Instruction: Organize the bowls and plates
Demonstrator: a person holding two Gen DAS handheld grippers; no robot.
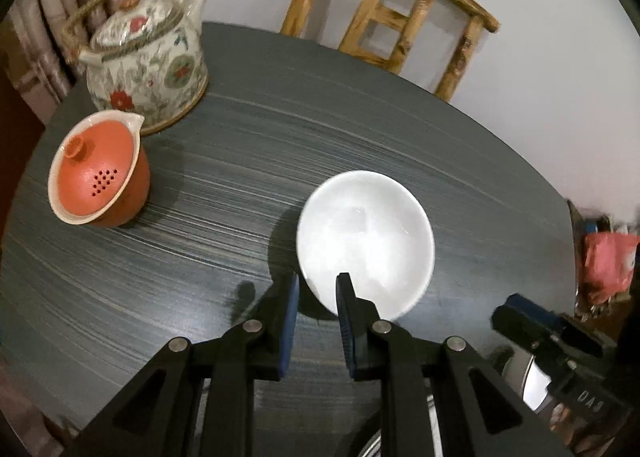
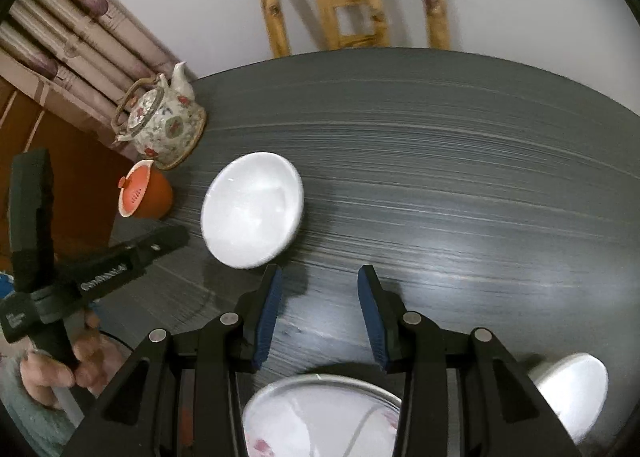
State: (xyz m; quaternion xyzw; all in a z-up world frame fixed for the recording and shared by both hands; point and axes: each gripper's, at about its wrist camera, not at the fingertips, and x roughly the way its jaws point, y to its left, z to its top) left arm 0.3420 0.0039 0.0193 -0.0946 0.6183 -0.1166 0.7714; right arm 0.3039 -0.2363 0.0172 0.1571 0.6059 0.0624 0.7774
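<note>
Bowl (image 1: 365, 241) sits at twelve o'clock of my left gripper (image 1: 318, 289), probably ungrasped; right gripper (image 2: 318, 283) parted, empty.

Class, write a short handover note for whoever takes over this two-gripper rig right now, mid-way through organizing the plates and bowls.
Left gripper: jaws narrowly apart, nothing clamped, one finger above the near rim of the white bowl.
Right gripper: open, empty, over bare dark table.
Things: white bowl mid-table; patterned plate at the near edge under the right gripper; second white bowl near right.
Done: nothing stacked yet.
Left: gather bowls and plate together. Floral teapot and orange lidded cup stand far left, clear of the work.
</note>
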